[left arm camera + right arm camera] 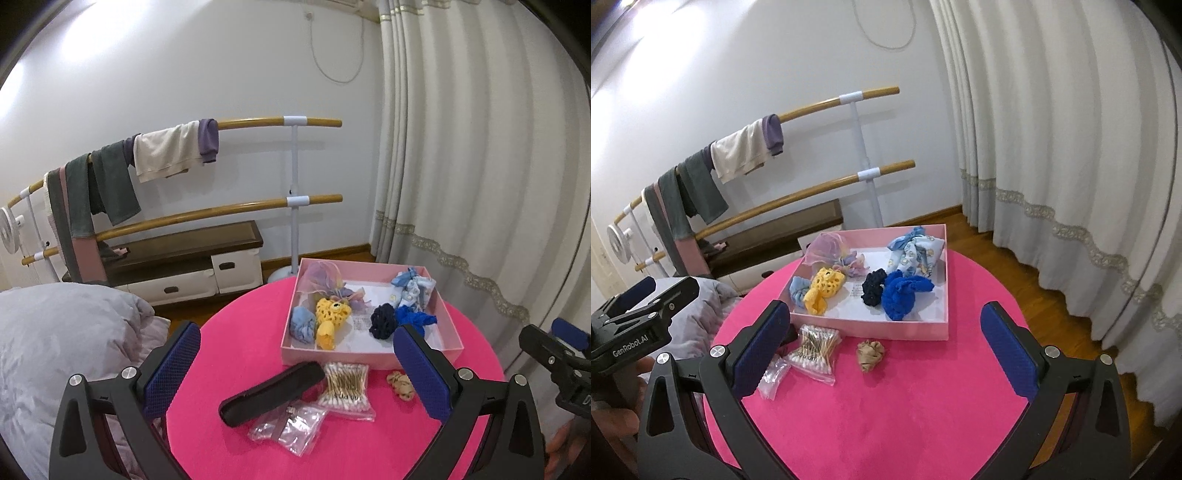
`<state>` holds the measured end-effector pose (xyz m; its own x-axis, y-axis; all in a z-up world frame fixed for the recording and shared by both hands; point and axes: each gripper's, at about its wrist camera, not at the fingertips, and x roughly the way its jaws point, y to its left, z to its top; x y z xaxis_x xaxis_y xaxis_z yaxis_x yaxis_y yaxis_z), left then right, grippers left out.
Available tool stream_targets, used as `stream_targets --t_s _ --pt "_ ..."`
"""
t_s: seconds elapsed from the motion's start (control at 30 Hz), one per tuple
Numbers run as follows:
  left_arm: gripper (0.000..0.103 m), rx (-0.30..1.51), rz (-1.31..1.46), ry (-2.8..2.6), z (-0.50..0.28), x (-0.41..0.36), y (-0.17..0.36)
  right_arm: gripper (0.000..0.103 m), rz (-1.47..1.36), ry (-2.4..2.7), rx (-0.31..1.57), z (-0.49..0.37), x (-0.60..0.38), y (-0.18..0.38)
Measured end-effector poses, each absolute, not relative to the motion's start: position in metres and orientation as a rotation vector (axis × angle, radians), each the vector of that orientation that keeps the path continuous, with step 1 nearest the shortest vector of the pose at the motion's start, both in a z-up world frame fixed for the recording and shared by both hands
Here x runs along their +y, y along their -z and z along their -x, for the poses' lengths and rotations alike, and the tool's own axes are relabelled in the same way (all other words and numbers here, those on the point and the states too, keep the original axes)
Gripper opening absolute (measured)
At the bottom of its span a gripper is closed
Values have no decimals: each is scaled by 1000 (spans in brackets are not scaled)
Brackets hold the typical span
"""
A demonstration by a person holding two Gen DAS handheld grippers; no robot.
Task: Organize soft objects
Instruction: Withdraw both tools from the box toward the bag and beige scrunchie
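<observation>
A pink box (332, 357) (886, 326) stands on the round pink table (240, 332) (886, 406). It holds several soft items: a yellow crochet toy (330, 317) (823, 288), a light blue scrunchie (301, 325), a navy scrunchie (384, 321) (873, 288), a bright blue one (901, 293), a patterned cloth (916, 254) and a pastel organza one (321, 277). A tan scrunchie (400, 384) (870, 354) lies on the table in front of the box. My left gripper (295, 365) and right gripper (886, 343) are both open and empty above the table's near side.
A black case (271, 391), a bag of cotton swabs (347, 386) (814, 349) and a small clear bag (288, 428) lie on the table's left front. A bed with grey duvet (55, 350) is left, a barre rack with clothes (166, 155) behind, curtains (480, 147) right.
</observation>
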<state>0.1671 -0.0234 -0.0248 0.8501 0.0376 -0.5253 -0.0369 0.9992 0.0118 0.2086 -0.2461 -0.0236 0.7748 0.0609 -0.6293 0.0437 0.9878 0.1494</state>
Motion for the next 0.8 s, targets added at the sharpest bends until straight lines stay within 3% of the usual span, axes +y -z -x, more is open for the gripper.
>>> stream_targets --t_s 0.8 --pt "103 573 16 -27 -127 -24 27 103 -117 23 663 -186 -235 19"
